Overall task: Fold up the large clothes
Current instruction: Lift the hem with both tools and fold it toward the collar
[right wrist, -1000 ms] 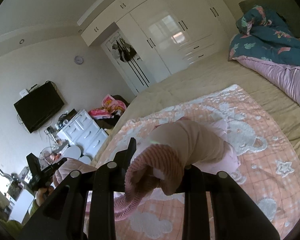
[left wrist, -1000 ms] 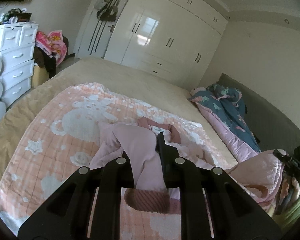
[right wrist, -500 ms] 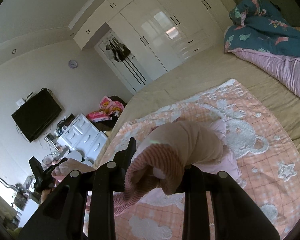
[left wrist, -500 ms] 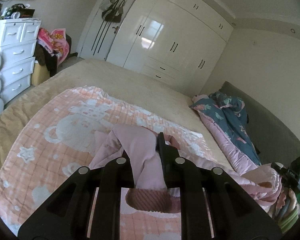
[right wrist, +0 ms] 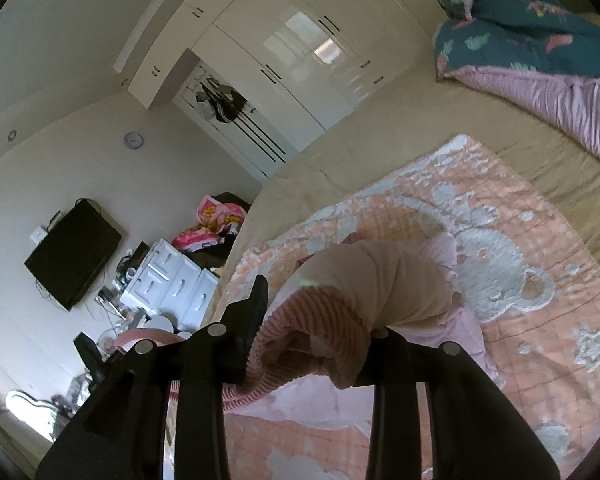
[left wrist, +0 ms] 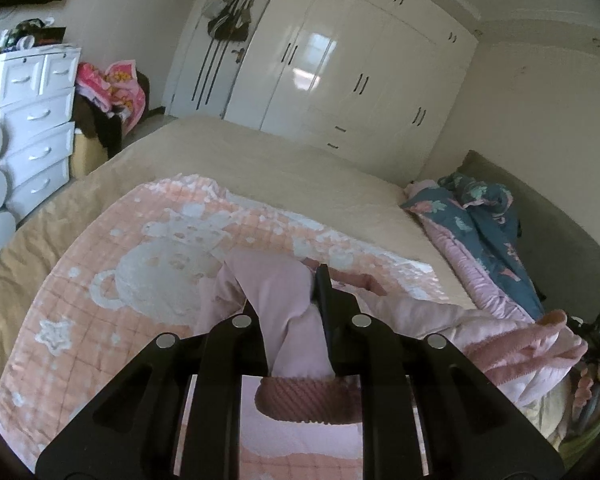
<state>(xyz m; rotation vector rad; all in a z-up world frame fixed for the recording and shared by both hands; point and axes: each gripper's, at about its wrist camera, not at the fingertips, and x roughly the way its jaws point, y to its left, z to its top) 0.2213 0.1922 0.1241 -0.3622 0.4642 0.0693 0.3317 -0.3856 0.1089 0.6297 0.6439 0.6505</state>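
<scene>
Landmark: the pink blanket (left wrist: 100,312) with the white bear on it. Every place below is told from it.
Pink garment (left wrist: 276,300): it lies in a bunch in the middle of the pink blanket, and two ends of it come up to your grippers.
Left gripper (left wrist: 296,320): your jaws are squeezed together on a pale pink part of the garment. A ribbed cuff (left wrist: 304,400) hangs just below them, over the near part of the blanket.
Right gripper (right wrist: 320,320): your jaws are opening. The other ribbed cuff (right wrist: 312,340) is bunched between them and the pads still hold it.
Blanket edges: the far edge stops short of the far end of the tan bed cover (left wrist: 284,160). The left edge hangs close to the side of the bed.
Open room: past the far edge of the blanket, bare tan cover runs to the white wardrobe (left wrist: 360,72). The blanket itself lies flat and bare around the garment.
Tight side: to the right of the blanket a rolled quilt (left wrist: 480,232), teal and pink, lies along the bed.
Other side: left of the blanket, off the bed, stands a white chest of drawers (left wrist: 36,120).
</scene>
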